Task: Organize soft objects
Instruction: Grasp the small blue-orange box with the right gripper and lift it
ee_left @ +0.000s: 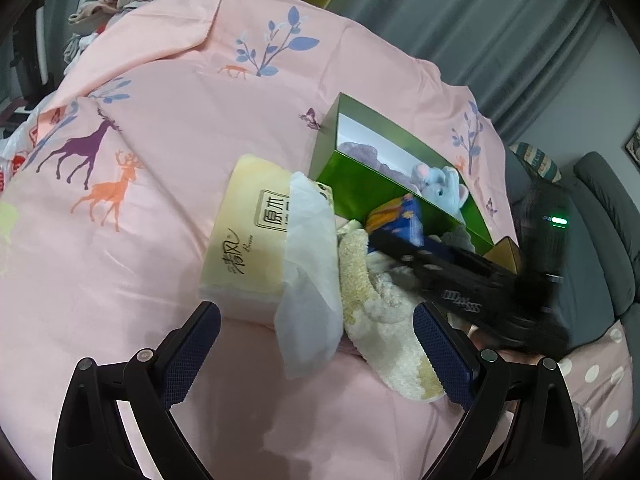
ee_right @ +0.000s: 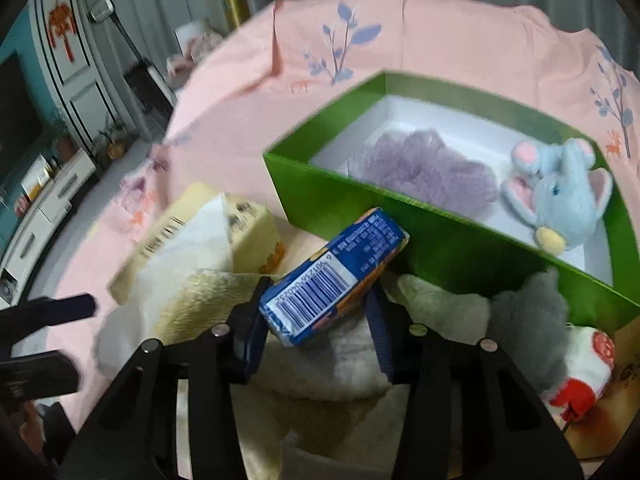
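The box [ee_right: 348, 204] is set open on the bedspread [ee_left: 160, 128], evidently as the bin for soft things; a plush [ee_right: 560, 196] and purple puff [ee_right: 428, 168] already lie inside. A tissue pack [ee_left: 248, 236], printed 清风 and 原木, rests beside it. A blue packet [ee_right: 336, 276] (barcode partly legible) is pinched in the right gripper [ee_right: 316, 320], just short of the box. The left gripper [ee_left: 316, 344] is spread, empty, over a towel [ee_left: 376, 312].
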Available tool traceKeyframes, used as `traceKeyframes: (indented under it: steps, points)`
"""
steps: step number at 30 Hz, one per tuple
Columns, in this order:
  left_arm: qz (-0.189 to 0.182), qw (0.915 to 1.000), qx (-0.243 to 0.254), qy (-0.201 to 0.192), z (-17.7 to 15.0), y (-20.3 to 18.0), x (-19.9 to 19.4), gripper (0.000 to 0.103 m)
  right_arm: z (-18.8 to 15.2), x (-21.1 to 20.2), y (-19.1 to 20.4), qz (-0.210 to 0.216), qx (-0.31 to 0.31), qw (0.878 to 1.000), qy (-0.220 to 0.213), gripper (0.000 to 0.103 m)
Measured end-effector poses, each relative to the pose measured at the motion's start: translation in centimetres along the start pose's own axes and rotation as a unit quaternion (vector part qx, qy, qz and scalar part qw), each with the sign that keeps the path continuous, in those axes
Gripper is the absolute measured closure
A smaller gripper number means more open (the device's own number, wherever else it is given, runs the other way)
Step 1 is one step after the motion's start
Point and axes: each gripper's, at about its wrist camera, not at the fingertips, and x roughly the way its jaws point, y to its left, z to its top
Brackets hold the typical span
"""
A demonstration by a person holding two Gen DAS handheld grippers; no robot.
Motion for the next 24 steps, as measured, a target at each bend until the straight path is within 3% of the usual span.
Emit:
traceKeyframes:
  steps: [3,6,15,18,24]
  points:
    - [-0.023,0.9997,0.003,0.005,0.1,-0.6,0.1,0.006,-0.9,-3.8,-0.2,0.066,0.002,0.997,-0.030,0.058]
    - [-0.055,0.9983,0.004,0.021,0.1,-1.7,0.7,0.006,-3.1,-6.3,-0.5,0.103,0.001,0.994,-0.025,0.057]
    - [-0.090,0.9894,0.077,0.084,-0.9,-9.0,5.6,0.006,-9.4,-7.8,-3.0,0.070,0.049,0.996,0.010,0.043]
    - [-0.090,0.9875,0.093,0.089,-1.6,-10.4,6.2,0.006,-10.4,-8.8,-3.3,0.068,0.053,0.996,0.001,0.038]
    - [-0.097,0.9826,0.126,0.096,-3.4,-11.9,6.2,0.006,-11.5,-9.2,-3.5,0.070,0.051,0.996,0.012,0.037]
